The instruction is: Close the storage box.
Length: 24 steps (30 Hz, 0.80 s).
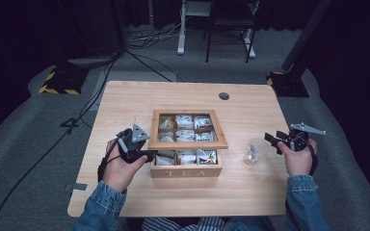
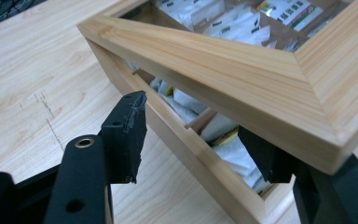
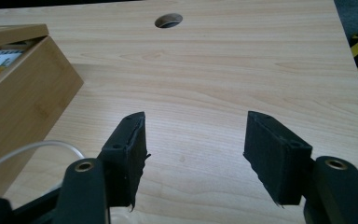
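1. Tea box sits in the middle of the high view on the table, its front marked TEA, its glass-paned lid lifted partway above the compartments of tea bags.
2. In the left gripper view, the left gripper straddles the near corner of the box: one jaw stands outside the side wall, the other reaches under the raised lid frame. Its jaws stand narrowed about that corner, but I cannot tell whether the pads actually press on the wood.
3. To lift the lid well, I judge the inner jaw should bear up under the frame close to the corner and swing it back about the rear edge, slowly, so the box does not slide.
4. Right gripper hovers at centre right of the high view, jaws apart and holding nothing.
5. A clear glass cup stands just beside the box's right end, near the right gripper; a sideways shove of the box could knock it.
6. A cable hole lies well apart, toward the upper table edge.
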Each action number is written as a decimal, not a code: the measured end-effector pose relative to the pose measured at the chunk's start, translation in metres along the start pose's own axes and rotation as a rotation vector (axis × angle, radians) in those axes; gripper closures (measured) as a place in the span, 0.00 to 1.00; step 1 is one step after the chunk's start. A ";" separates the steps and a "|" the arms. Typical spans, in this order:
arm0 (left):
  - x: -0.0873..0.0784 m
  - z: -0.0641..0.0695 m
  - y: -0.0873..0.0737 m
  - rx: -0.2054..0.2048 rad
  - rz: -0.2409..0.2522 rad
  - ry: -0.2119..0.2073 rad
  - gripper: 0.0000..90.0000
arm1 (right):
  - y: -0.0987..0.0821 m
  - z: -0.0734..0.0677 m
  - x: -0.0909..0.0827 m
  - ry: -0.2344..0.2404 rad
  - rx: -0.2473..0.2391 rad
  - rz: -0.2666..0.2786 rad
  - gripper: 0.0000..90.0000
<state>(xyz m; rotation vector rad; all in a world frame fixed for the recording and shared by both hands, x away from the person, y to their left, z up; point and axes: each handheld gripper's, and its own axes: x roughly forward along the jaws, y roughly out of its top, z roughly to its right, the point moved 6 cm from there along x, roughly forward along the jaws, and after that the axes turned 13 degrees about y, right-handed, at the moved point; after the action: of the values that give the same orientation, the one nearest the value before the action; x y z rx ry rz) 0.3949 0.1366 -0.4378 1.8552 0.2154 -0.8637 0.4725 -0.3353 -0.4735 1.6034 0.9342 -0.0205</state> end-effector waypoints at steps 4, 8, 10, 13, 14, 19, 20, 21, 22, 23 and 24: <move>0.000 0.008 -0.002 0.022 -0.024 -0.047 0.44 | 0.006 -0.006 0.002 0.014 -0.015 0.015 0.44; 0.003 0.013 -0.007 0.040 -0.048 -0.053 0.44 | 0.009 -0.008 0.002 0.021 -0.016 0.024 0.44; 0.004 0.014 -0.009 0.044 -0.056 -0.053 0.44 | 0.009 -0.008 0.003 0.024 -0.017 0.027 0.45; 0.005 0.016 -0.011 0.050 -0.067 -0.052 0.44 | 0.010 -0.008 0.004 0.027 -0.015 0.027 0.45; 0.005 0.017 -0.012 0.052 -0.074 -0.056 0.45 | 0.010 -0.008 0.004 0.027 -0.014 0.025 0.45; 0.008 0.019 -0.016 0.073 -0.099 -0.065 0.45 | 0.010 -0.008 0.005 0.030 -0.013 0.024 0.45; 0.008 0.019 -0.016 0.077 -0.101 -0.067 0.46 | 0.010 -0.008 0.005 0.030 -0.013 0.024 0.45; 0.008 0.020 -0.016 0.078 -0.103 -0.069 0.46 | 0.010 -0.008 0.004 0.031 -0.012 0.025 0.45; 0.009 0.020 -0.016 0.080 -0.105 -0.068 0.47 | 0.010 -0.008 0.004 0.030 -0.013 0.026 0.45; 0.009 0.020 -0.017 0.083 -0.108 -0.072 0.47 | 0.010 -0.008 0.004 0.031 -0.013 0.026 0.45; 0.009 0.021 -0.017 0.084 -0.109 -0.075 0.47 | 0.010 -0.008 0.004 0.031 -0.013 0.025 0.45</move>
<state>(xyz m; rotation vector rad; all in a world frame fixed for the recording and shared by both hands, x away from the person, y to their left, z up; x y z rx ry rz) 0.3829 0.1241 -0.4600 1.8988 0.2378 -1.0300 0.4772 -0.3259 -0.4653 1.6079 0.9360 0.0278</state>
